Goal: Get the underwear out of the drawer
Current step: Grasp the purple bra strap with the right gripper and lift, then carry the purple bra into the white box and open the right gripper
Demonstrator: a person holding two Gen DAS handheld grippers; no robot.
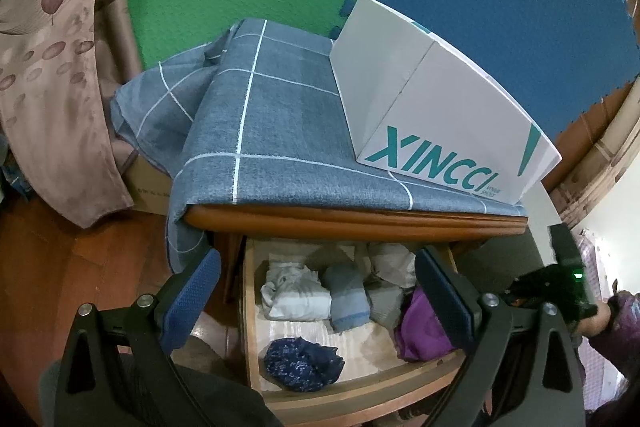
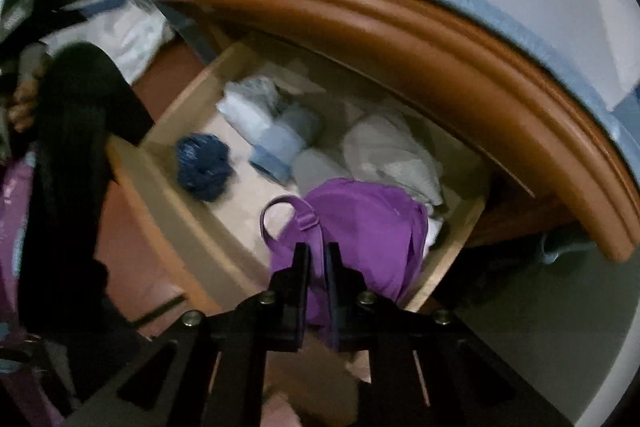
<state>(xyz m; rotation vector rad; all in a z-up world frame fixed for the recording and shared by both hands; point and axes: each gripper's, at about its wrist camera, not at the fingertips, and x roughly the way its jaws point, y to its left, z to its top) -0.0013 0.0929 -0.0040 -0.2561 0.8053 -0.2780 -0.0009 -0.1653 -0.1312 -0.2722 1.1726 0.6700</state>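
The wooden drawer [image 1: 247, 311] stands pulled out under the cabinet top. Inside lie a purple underwear piece [image 1: 420, 327] at the right, a crumpled dark blue one [image 1: 300, 363] near the front, and folded white [image 1: 296, 295], light blue [image 1: 348, 299] and grey [image 1: 390, 263] pieces at the back. My right gripper [image 2: 317, 257] is shut on the purple underwear [image 2: 368, 227], pinching its fabric just below the looped strap [image 2: 280, 211]. My left gripper [image 1: 318, 291] hovers open above the drawer's front, with nothing between its fingers.
A white XINCCI box [image 1: 440, 107] sits on a blue checked cloth [image 1: 280, 115] covering the cabinet top, whose wooden edge [image 1: 360, 219] overhangs the drawer's back. A curtain [image 1: 52, 67] hangs at the left. A person's dark sleeve [image 2: 72, 167] is beside the drawer.
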